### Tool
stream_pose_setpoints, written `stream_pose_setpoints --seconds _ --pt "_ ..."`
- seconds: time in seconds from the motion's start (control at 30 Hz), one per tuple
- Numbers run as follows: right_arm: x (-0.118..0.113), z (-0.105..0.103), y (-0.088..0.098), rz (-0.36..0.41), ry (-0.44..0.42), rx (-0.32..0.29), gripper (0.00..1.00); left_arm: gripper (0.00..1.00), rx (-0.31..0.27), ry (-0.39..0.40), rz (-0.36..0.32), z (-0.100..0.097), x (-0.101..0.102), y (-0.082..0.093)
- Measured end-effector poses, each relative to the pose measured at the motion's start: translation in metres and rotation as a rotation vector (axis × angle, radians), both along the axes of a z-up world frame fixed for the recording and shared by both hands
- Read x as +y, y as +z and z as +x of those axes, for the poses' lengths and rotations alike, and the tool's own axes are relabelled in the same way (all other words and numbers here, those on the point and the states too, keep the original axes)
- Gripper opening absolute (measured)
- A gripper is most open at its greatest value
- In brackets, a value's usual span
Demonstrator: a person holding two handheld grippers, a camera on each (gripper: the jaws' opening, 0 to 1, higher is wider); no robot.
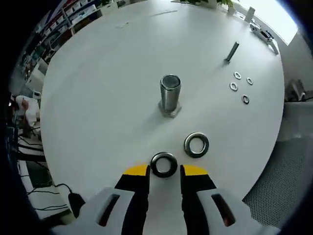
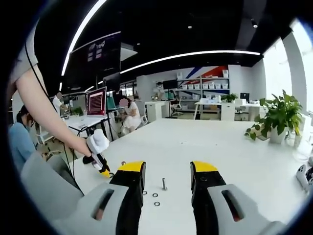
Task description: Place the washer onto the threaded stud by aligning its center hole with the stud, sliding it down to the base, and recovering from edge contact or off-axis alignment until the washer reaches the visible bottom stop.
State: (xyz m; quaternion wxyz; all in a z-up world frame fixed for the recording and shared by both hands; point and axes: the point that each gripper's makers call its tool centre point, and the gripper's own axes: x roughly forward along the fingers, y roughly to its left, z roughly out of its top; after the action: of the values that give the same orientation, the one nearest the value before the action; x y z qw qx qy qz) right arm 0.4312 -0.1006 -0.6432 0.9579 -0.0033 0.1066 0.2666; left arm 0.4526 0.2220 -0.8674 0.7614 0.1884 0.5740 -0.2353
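On the white table (image 1: 98, 98) the threaded stud (image 1: 170, 94) stands upright. The left tool (image 1: 164, 171), jaws apart, brackets a dark washer (image 1: 164, 164) near the stud; a silver washer (image 1: 196, 145) lies beside it. The right tool (image 2: 167, 172) hovers with jaws apart.

Bright even light, fisheye-warped edges

Stud (image 1: 170, 93) and washer (image 1: 196, 145) are looking like shiny bare metal; table (image 1: 107, 98) is showing matt white, probably laminate.
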Motion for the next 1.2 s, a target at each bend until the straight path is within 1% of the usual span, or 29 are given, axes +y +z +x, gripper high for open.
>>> stream_pose_setpoints --seconds 0.03,0.1,0.2,0.27,0.33,0.5,0.6,0.83,0.9,1.0,1.07,1.13,1.2 --pt "-0.0001 -0.0003 -0.0001 -0.015 -0.002 -0.008 0.39 0.23 0.001 0.001 0.001 0.0014 0.0003 -0.0014" --pt "0.0025 -0.0011 0.0001 0.000 0.011 -0.001 0.39 0.23 0.005 0.001 0.000 0.0010 -0.0010 -0.0008" --pt "0.0019 -0.0006 -0.0001 -0.013 0.009 -0.007 0.39 0.23 0.014 0.001 0.014 0.0027 0.0011 -0.0024" --pt "0.0011 -0.0005 0.0000 -0.001 0.006 -0.001 0.39 0.23 0.021 0.003 0.013 0.0022 0.0010 -0.0033" --pt "-0.0003 0.0000 -0.0006 -0.002 0.003 0.000 0.39 0.23 0.022 -0.012 0.023 0.0023 0.0023 -0.0044" --pt "-0.0006 -0.0001 -0.0009 0.005 0.001 0.005 0.39 0.23 0.031 -0.017 0.025 0.0017 0.0026 -0.0061" --pt "0.0000 -0.0002 -0.0016 0.003 0.004 0.007 0.39 0.23 0.035 -0.004 0.016 0.0037 0.0025 -0.0077" --pt "0.0001 0.0000 -0.0032 0.003 0.005 0.014 0.39 0.23 0.033 -0.011 0.016 0.0037 0.0033 -0.0091" --pt "0.0005 0.0000 -0.0039 0.004 0.006 0.017 0.39 0.23 0.036 -0.029 0.020 0.0027 0.0029 -0.0086" --pt "0.0003 -0.0002 -0.0053 0.003 0.006 0.022 0.39 0.22 0.051 -0.088 0.043 0.0028 -0.0004 -0.0085" --pt "-0.0001 -0.0002 -0.0051 0.003 0.005 0.022 0.39 0.22 0.058 -0.099 0.060 0.0040 -0.0004 -0.0087" --pt "-0.0004 -0.0002 -0.0055 0.005 0.005 0.025 0.39 0.22 0.067 -0.088 0.066 0.0039 -0.0001 -0.0083" --pt "-0.0005 0.0000 -0.0058 0.006 0.005 0.026 0.39 0.22 0.069 -0.101 0.072 0.0027 -0.0008 -0.0080"
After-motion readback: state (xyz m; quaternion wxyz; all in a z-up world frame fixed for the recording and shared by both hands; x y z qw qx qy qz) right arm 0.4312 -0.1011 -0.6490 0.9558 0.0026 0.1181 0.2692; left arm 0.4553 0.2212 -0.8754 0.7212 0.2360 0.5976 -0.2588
